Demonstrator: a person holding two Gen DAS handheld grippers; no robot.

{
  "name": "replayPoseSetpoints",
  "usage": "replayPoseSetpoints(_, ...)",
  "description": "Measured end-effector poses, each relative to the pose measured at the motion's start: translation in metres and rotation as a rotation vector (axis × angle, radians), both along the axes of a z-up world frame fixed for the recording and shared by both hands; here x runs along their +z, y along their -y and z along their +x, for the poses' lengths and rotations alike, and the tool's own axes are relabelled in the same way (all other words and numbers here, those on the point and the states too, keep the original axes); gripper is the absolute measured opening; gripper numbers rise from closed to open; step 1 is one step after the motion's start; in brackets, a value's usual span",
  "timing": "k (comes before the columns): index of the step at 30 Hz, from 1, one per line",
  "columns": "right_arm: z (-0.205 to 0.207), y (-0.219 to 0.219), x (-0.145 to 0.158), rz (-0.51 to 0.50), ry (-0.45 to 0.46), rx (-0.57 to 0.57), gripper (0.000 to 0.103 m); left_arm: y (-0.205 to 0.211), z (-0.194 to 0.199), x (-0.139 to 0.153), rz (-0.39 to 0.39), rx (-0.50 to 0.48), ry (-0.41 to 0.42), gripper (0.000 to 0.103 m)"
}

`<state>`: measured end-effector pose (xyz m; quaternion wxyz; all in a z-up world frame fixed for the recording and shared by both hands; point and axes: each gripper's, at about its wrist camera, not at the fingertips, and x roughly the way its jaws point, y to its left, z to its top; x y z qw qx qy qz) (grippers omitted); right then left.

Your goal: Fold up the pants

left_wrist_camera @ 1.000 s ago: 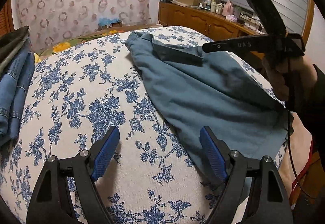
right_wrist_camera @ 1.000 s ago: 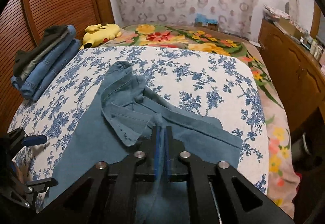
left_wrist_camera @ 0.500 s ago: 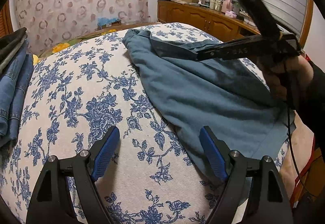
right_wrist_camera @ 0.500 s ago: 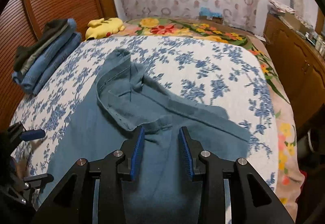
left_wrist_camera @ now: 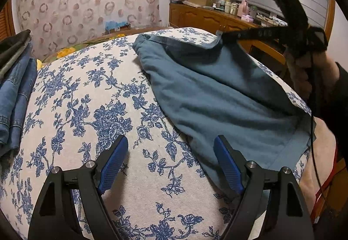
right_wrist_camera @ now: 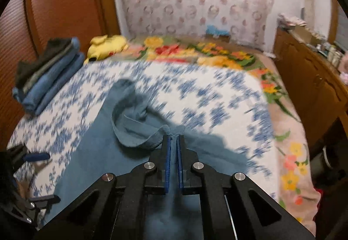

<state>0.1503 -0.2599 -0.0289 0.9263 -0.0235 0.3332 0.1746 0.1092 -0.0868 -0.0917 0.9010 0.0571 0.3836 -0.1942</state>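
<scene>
Teal pants [left_wrist_camera: 217,96] lie on a blue-floral bedspread [left_wrist_camera: 91,113], folded jeans [right_wrist_camera: 50,78] at ten o'clock, a wooden sideboard [right_wrist_camera: 308,78] at three. The right gripper [right_wrist_camera: 173,142] pinches the waistband; the left gripper [left_wrist_camera: 169,161] gapes wide, empty.

From my feed I see a bed under a blue-flowered cover [left_wrist_camera: 104,109], folded jeans [right_wrist_camera: 47,85] stacked at its left edge, a yellow plush toy [right_wrist_camera: 108,45] beyond them, and a cluttered wooden sideboard [left_wrist_camera: 208,16] along the right wall.
</scene>
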Motion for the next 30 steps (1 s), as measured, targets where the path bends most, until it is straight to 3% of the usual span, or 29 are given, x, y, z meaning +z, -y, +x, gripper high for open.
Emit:
replayPoseSetpoints(7, -0.001, 0.028, 0.004, -0.008, 0.005, -0.097, 0.005, 0.003, -0.001, 0.000, 0.015, -0.001, 0.001, 0.082)
replayPoseSetpoints(30, 0.026, 0.029, -0.008, -0.124, -0.051, -0.276, 0.005, 0.003, -0.001, -0.001, 0.013, 0.001, 0.004, 0.082)
